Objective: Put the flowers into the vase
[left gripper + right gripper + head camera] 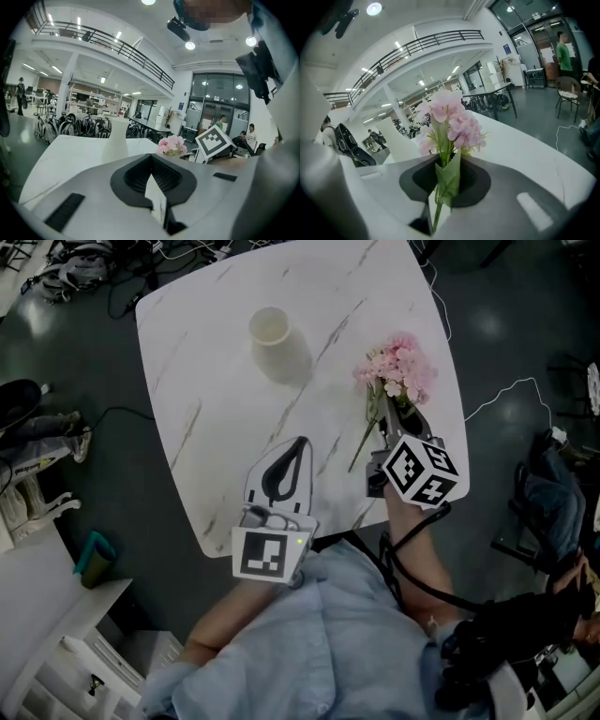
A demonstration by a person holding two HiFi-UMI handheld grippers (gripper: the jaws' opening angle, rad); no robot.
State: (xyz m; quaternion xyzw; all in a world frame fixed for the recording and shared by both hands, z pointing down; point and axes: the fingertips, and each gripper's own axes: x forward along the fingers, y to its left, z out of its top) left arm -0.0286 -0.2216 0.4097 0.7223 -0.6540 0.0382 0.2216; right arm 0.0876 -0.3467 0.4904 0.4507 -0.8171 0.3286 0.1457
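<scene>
1 bunch of pink flowers [401,367] clamped by the stems in the right gripper [398,420], at the table's [206,427] right side. The left gripper [296,446] is closed, empty. White vase [274,341] upright, farther left.

vase [115,139] foot behind left tool [151,160], flowers' [171,144] lower stems apparently too

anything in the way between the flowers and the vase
Nothing visible. The flowers, held in the right gripper, and the vase have only bare table between them; the left gripper sits nearer the person, off that path.
</scene>
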